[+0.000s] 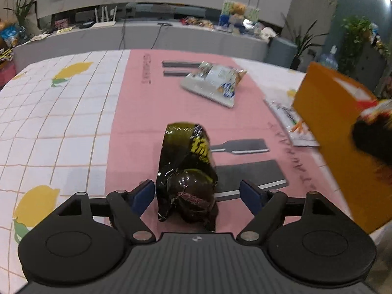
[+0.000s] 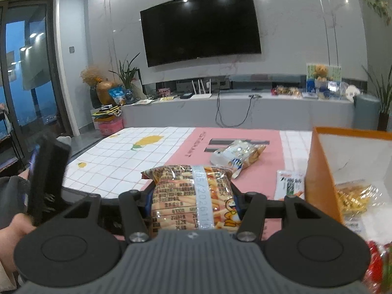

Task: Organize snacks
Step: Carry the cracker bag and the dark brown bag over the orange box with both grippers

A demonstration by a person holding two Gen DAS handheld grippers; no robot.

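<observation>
Left wrist view: the left gripper (image 1: 197,196) stands spread wide, the dark green snack bag (image 1: 187,171) between the pads on the pink mat (image 1: 137,112), seemingly untouched though blur hides the contact. Its long axis runs straight ahead, away from the claw. The orange box (image 1: 338,132) lies to the right. The right gripper (image 2: 192,201) pinches a fries packet (image 2: 193,196), nearer that box.

Black left gripper (image 1: 197,193) has blue pads (image 1: 143,196) and silver screws.

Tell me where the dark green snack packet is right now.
In the left wrist view the dark green snack packet lies on the pink mat, between the left gripper's open fingers.
</observation>
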